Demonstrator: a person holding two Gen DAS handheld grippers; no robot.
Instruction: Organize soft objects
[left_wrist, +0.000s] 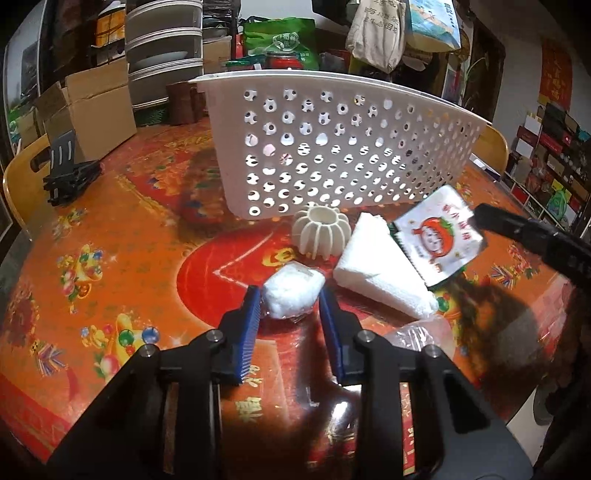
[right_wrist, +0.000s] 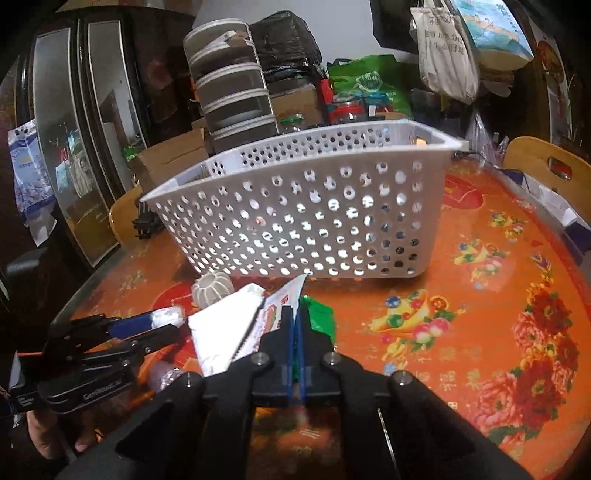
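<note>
A white perforated basket (left_wrist: 332, 155) stands on the table; it also shows in the right wrist view (right_wrist: 314, 221). My left gripper (left_wrist: 290, 299) is open, with its blue pads on either side of a white fluffy packet (left_wrist: 291, 293) on the table. My right gripper (right_wrist: 295, 314) is shut on a printed snack packet (right_wrist: 273, 317) and holds it above the table; the packet shows in the left wrist view (left_wrist: 437, 236). A white folded cloth (left_wrist: 380, 266) and a ribbed white ball (left_wrist: 321, 230) lie in front of the basket.
The table has an orange and red flowered cover (right_wrist: 480, 314). A clear plastic bag (left_wrist: 421, 336) lies to the right of my left gripper. Cardboard boxes (left_wrist: 92, 107), stacked containers (right_wrist: 232, 92), bags and wooden chair backs (right_wrist: 543, 162) ring the table. A black stand (left_wrist: 70, 173) sits far left.
</note>
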